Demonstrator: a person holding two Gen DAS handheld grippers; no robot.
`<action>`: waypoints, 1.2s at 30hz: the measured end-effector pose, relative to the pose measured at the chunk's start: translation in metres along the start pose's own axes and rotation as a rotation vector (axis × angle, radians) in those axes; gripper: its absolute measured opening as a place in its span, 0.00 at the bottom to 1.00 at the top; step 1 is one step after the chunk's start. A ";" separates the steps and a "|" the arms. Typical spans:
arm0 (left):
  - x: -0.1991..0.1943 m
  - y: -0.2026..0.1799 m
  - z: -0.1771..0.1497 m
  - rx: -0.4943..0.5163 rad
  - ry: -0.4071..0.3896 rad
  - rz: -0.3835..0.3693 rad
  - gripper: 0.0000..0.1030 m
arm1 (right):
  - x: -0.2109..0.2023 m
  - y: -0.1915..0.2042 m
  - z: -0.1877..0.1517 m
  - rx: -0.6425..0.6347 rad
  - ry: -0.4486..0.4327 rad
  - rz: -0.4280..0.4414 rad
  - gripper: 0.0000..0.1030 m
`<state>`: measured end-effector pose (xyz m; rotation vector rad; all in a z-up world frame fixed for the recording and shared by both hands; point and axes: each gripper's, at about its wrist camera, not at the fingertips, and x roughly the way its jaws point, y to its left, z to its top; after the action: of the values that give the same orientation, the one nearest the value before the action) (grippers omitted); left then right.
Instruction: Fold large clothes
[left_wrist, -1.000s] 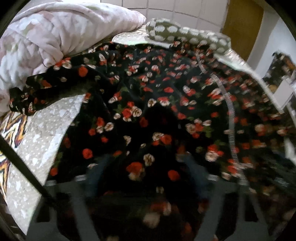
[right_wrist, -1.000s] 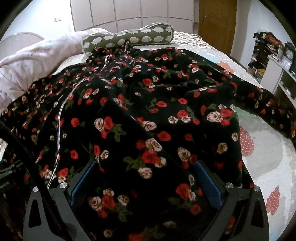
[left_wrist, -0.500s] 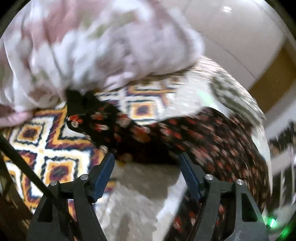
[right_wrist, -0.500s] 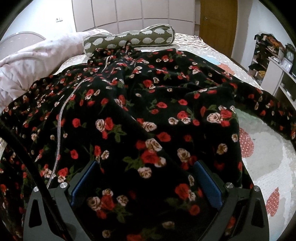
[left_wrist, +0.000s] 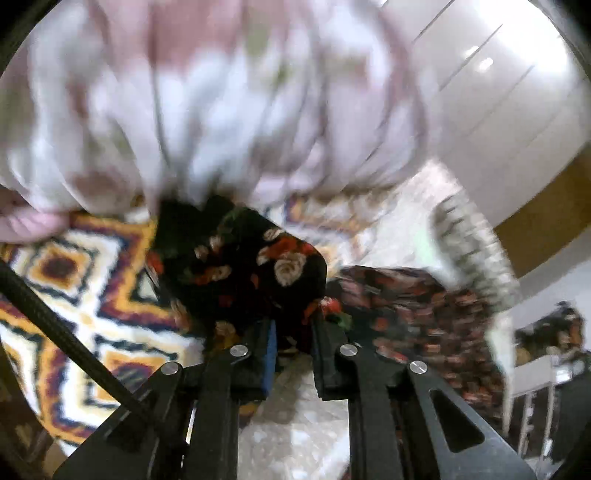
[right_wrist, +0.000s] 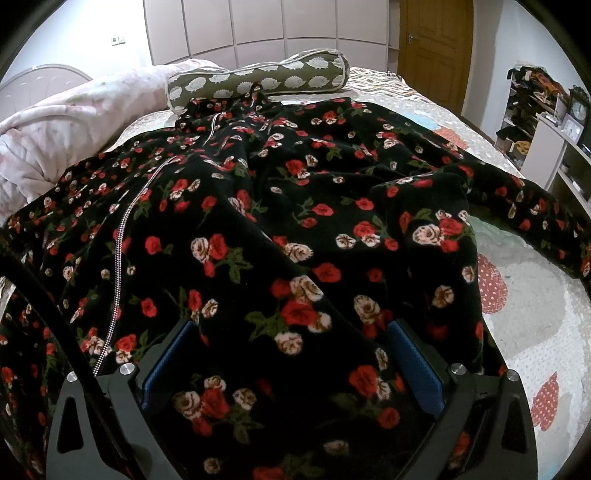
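A large black robe with red and cream roses lies spread on the bed, its silver zipper running down the left side. My right gripper is open and rests low over the robe's near part, fabric between its fingers. In the left wrist view my left gripper is shut on the end of the robe's sleeve, which bunches up in front of the fingers. The rest of the robe lies to the right.
A pink-white duvet is heaped right behind the sleeve; it also shows at the left in the right wrist view. A green bolster pillow lies at the bed's head. A patterned blanket covers the bed's left side. Shelves stand right.
My left gripper has swung left from over the robe's body to the sleeve and closed on its end. The right gripper has stayed put and open.
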<state>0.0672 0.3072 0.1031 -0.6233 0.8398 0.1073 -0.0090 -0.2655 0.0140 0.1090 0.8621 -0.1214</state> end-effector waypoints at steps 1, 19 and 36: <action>-0.017 0.005 -0.005 -0.006 -0.017 -0.047 0.15 | 0.000 0.000 0.000 0.000 -0.006 0.000 1.00; -0.047 0.081 -0.039 -0.210 -0.066 -0.029 0.80 | 0.000 -0.002 0.000 0.001 0.004 0.001 1.00; 0.026 0.015 0.017 -0.041 0.117 0.112 0.06 | -0.001 -0.005 0.000 0.003 0.000 0.005 1.00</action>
<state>0.0912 0.3248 0.0853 -0.6251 0.9879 0.1918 -0.0108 -0.2698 0.0146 0.1138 0.8618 -0.1182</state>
